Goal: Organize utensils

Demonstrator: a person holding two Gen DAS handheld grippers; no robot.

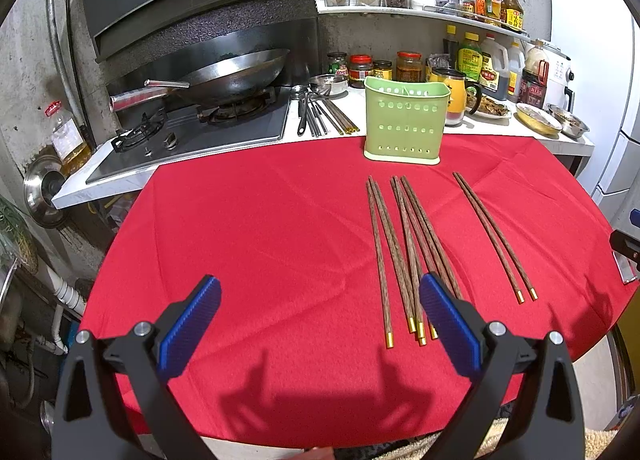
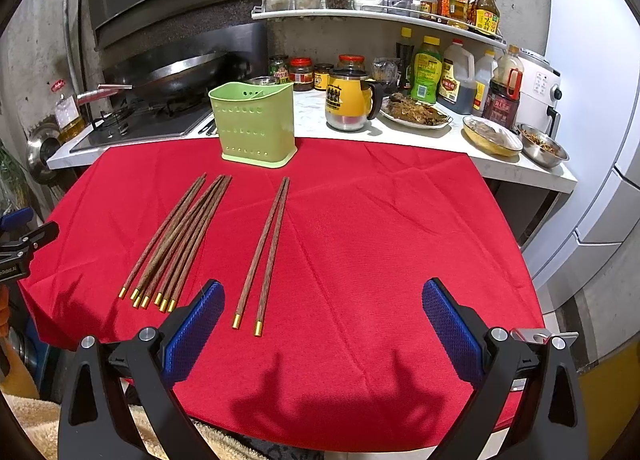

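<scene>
Red cloth [image 2: 360, 220] | chopsticks [image 2: 176, 236] before green holder [image 2: 256, 128]; mug [image 2: 348, 100] behind | both tools agape, empty

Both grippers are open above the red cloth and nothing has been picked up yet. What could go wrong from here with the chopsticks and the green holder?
The bundle of chopsticks lies overlapped, so a grasp may catch several or knock neighbours askew. The separate pair lies flat on the wrinkled red cloth; the right gripper could snag fabric. The green holder looks light and might tip during insertion.
</scene>
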